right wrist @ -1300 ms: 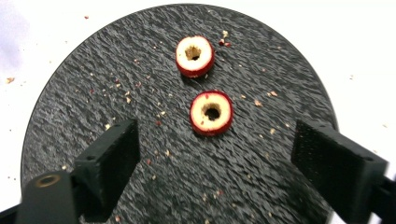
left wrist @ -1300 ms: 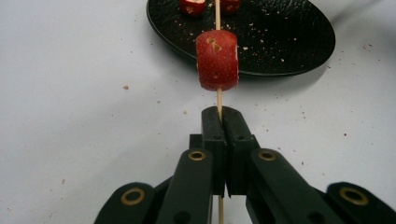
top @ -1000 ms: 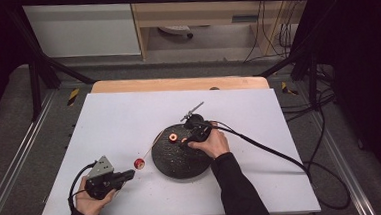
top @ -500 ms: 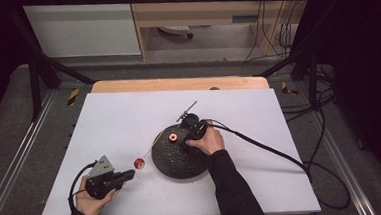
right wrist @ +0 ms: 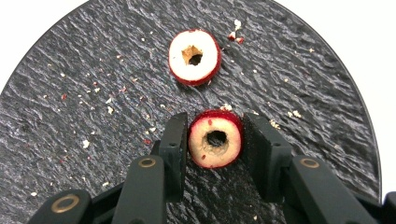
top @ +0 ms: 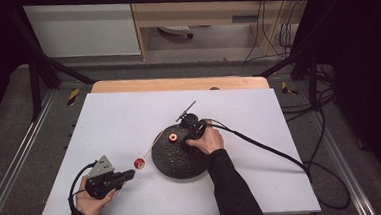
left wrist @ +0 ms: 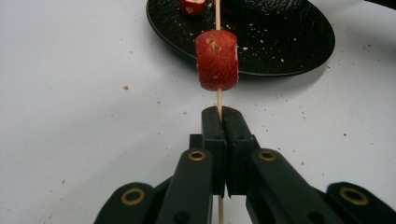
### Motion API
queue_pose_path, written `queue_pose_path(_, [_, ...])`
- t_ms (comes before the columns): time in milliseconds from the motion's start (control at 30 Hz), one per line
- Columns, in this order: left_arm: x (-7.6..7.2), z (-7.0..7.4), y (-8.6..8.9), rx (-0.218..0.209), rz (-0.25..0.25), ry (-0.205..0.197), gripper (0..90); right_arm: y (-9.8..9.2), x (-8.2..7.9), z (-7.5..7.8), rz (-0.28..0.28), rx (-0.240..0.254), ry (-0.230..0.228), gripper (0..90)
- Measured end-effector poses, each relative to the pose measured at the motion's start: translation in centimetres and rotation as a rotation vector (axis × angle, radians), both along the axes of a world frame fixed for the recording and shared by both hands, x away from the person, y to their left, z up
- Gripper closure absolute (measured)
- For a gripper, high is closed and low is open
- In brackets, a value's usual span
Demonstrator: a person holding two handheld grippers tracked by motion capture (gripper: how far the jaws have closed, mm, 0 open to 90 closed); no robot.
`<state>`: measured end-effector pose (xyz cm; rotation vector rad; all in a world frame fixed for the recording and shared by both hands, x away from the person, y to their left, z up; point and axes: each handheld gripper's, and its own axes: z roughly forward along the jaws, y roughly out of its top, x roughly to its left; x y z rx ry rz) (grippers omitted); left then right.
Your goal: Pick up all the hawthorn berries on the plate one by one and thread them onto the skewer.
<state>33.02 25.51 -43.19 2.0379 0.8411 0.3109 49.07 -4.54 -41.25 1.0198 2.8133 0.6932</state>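
White table [top: 129, 116], bare of any readable writing. Black plate [right wrist: 93, 93] near its middle, crumb-strewn, unmarked. Right gripper [right wrist: 215, 135] over plate, jaws just closing, clamped on cored red slice [right wrist: 215, 140]; second slice [right wrist: 194, 56] beyond. Left gripper [left wrist: 223, 122] pinched tight on skewer [left wrist: 217, 14], bearing red piece [left wrist: 217, 60] just off plate's rim.

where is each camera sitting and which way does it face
High view: above the person's side, looking forward and down on the table; both forearms, left gripper.
Left gripper view: along shut jaws on the skewer, toward the plate.
Right gripper view: down on that plate, right gripper clasping a fruit piece.
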Motion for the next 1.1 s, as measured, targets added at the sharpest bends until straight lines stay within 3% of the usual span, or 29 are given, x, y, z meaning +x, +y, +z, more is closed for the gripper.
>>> queue_pose_path(600, [-0.1, 0.0, -0.1, -0.002, 0.001, -0.001, 88.6, -0.9, -1.2, 2.3, -0.088, 0.090, 0.010, 62.8])
queue_pose_path(1100, [-0.3, 0.1, -0.3, -0.001, 0.002, -0.008, 88.6, -3.3, -3.4, 3.1, -0.131, 0.216, -0.018, 62.9])
